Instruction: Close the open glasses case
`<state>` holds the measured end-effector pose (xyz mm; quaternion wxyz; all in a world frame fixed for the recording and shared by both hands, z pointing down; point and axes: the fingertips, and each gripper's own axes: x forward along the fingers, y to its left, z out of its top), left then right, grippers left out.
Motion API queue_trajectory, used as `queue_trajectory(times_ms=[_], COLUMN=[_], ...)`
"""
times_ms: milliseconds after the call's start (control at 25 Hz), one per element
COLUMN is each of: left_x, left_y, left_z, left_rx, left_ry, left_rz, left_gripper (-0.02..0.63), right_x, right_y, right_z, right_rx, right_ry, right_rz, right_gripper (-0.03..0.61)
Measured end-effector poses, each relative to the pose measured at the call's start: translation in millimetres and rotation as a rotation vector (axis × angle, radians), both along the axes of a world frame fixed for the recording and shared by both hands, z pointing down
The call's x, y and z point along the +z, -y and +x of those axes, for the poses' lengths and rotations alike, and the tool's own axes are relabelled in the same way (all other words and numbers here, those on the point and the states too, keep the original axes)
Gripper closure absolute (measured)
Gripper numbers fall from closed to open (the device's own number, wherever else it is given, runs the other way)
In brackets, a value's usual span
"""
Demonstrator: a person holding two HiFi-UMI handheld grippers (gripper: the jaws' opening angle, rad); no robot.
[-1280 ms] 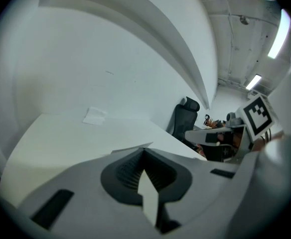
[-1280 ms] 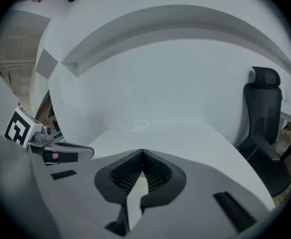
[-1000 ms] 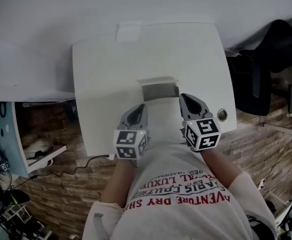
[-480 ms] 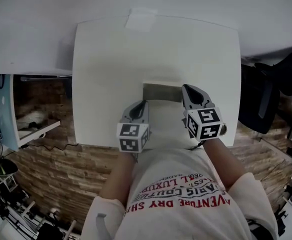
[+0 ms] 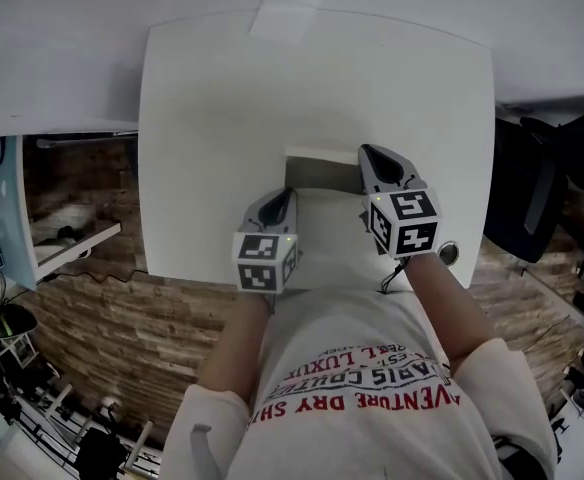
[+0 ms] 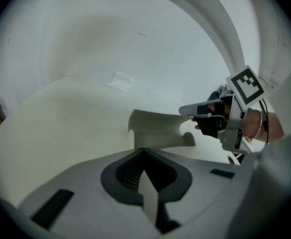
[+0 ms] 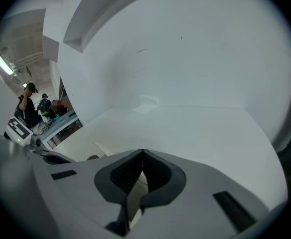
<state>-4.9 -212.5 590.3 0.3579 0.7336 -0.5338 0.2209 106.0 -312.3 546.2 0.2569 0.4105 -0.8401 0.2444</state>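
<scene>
Open glasses case (image 5: 320, 173) sits on white tabletop (image 5: 212, 108), toward near edge, lid up. Left gripper (image 5: 286, 196) just beside case's near-left corner, jaws pressed together, nothing between. Right gripper (image 5: 370, 154) at case's right end, jaws likewise together and empty; contact with case unclear. 2 grippers flank case.

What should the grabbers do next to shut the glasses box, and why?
Probably the right gripper should tip the glasses case lid down toward the person. The lid stands upright, and that gripper's shut tip is right by its right end. The left gripper, also shut, sits nearer the person.
</scene>
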Motion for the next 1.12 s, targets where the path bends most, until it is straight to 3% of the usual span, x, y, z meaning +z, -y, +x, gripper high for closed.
queue_trajectory(times_ms=[760, 1120], left_x=[0.2, 0.9], left_y=[-1.7, -2.3], left_z=[1.0, 0.5], left_rx=[0.022, 0.064], left_ry=[-0.023, -0.024], left_rz=[0.001, 0.009], left_gripper=[0.615, 0.615], right_x=[9.4, 10.6], right_y=[-28.4, -37.4], right_z=[4.3, 2.4], right_rx=[0.037, 0.017], right_ry=[0.012, -0.016], right_rz=[-0.044, 0.029], right_gripper=[0.566, 0.566])
